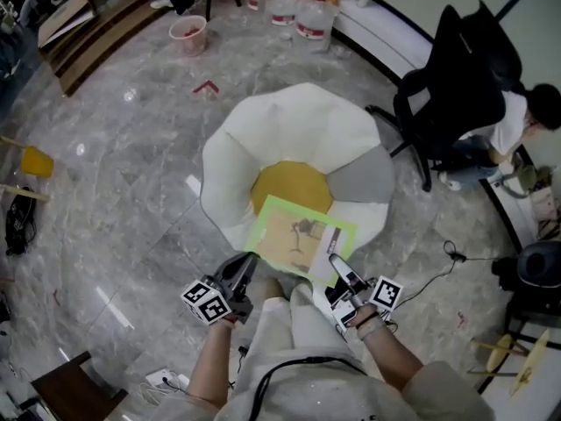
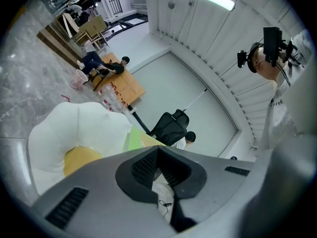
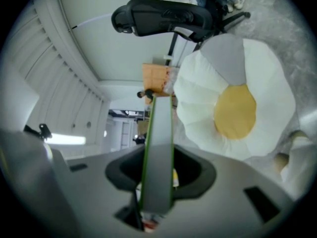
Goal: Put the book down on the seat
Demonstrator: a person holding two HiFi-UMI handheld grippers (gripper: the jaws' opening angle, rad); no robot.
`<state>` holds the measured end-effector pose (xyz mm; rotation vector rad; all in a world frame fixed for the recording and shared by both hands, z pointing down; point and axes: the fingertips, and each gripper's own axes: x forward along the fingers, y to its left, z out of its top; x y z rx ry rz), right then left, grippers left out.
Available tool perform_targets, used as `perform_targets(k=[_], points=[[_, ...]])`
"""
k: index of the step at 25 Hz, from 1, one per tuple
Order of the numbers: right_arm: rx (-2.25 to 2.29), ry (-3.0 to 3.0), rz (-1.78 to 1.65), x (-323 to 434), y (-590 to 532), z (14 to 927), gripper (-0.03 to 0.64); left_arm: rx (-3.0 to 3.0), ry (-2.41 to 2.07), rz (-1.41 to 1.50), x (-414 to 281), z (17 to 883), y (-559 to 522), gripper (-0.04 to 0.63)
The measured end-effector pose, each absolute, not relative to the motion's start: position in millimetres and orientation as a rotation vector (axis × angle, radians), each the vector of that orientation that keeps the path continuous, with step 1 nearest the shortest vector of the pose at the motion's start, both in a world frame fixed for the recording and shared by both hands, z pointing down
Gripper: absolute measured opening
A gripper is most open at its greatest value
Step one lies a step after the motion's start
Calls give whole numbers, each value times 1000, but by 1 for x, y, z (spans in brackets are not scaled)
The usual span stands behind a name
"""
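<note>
Right gripper (image 1: 336,263) (image 3: 157,168), lower centre of the head view, is clamped on the near right corner of a thin green-bordered book (image 1: 298,239) (image 3: 158,143). Left gripper (image 1: 248,267) (image 2: 158,155), just left of it, has its jaws drawn together with nothing between them, the tip just beside the book's near left corner. The book sits over the near edge of the white petal-shaped cushion seat with a yellow centre (image 1: 289,121); contact cannot be confirmed. A black office chair (image 1: 447,86) stands at upper right. Clear water bottles (image 1: 298,9) line the top edge.
</note>
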<state>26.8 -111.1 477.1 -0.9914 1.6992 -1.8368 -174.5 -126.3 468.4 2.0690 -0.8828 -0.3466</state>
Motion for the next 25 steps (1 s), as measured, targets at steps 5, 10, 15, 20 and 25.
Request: perform_targets(k=[5,10,15,20,25], points=[[-979,1709,-1812,33,-137,513,156,2015,-904,-378,-162,511,-152,23],[-952,1739,-1781,40,-162,558,156,1937,-962,-465,-149,555,-179,23],[-982,1691,-1798,42,-181,632,156,1880,-965,-459,-138,629,-196,23],[-978,1690,-1785,42,-177,650,156,1884,-971,-457,-132,645,-195,23],[-985,1728,-1809,44,-187,698,156,1871,-970,-448,-126,691,-209,23]])
